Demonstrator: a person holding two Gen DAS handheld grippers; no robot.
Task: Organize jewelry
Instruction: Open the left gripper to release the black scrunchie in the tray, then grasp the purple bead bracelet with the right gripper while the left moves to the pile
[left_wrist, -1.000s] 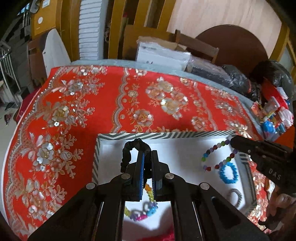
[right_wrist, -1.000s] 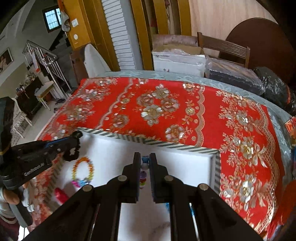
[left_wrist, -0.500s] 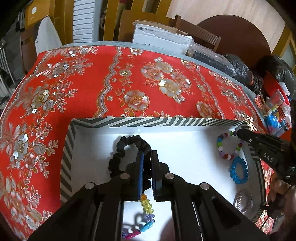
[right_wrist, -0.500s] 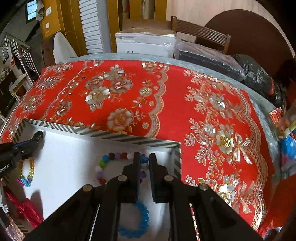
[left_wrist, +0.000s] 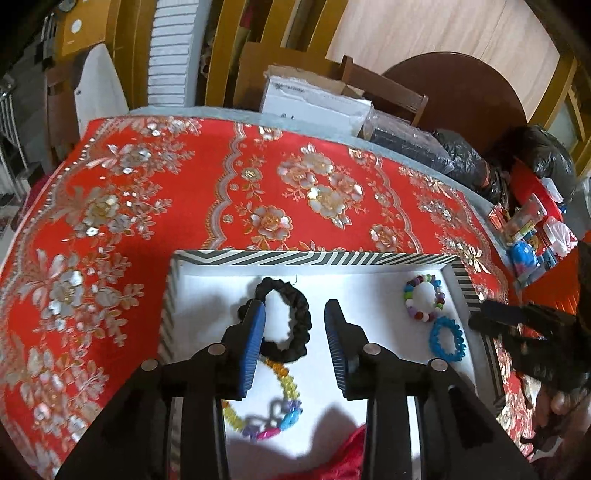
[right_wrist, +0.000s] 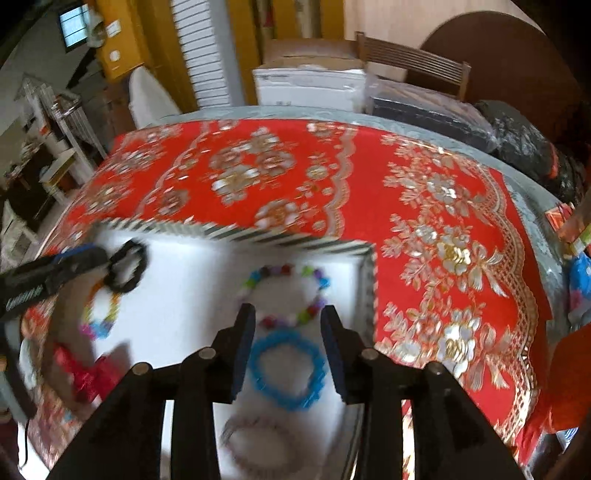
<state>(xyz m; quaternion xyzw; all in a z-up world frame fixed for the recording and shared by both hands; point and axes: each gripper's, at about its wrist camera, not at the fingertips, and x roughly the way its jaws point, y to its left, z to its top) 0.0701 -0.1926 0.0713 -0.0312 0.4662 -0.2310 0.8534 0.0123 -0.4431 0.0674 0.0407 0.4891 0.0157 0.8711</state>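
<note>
A white tray with a striped rim (left_wrist: 314, 257) sits on the red cloth. My left gripper (left_wrist: 294, 314) is open above a black scrunchie (left_wrist: 300, 319) lying in the tray, just past a yellow and multicolour bead bracelet (left_wrist: 284, 384). A multicolour bead bracelet (left_wrist: 424, 297) and a blue coil bracelet (left_wrist: 447, 339) lie at the tray's right. My right gripper (right_wrist: 287, 317) is open and empty over the bead bracelet (right_wrist: 284, 295) and blue coil bracelet (right_wrist: 287, 371). A pale bracelet (right_wrist: 255, 439) lies nearer, blurred. The left gripper (right_wrist: 74, 258) shows by the scrunchie (right_wrist: 125, 271).
A red hair piece (right_wrist: 86, 373) lies at the tray's near left. The red floral cloth (left_wrist: 184, 192) covers the table. Boxes (left_wrist: 314, 99) and black bags (left_wrist: 461, 162) stand along the far edge. Small packets (left_wrist: 532, 232) crowd the right edge.
Both grippers have opened. The left one has let go of the black scrunchie, which now lies in the tray. The right one has released the multicolour bead bracelet in the tray's right corner.
</note>
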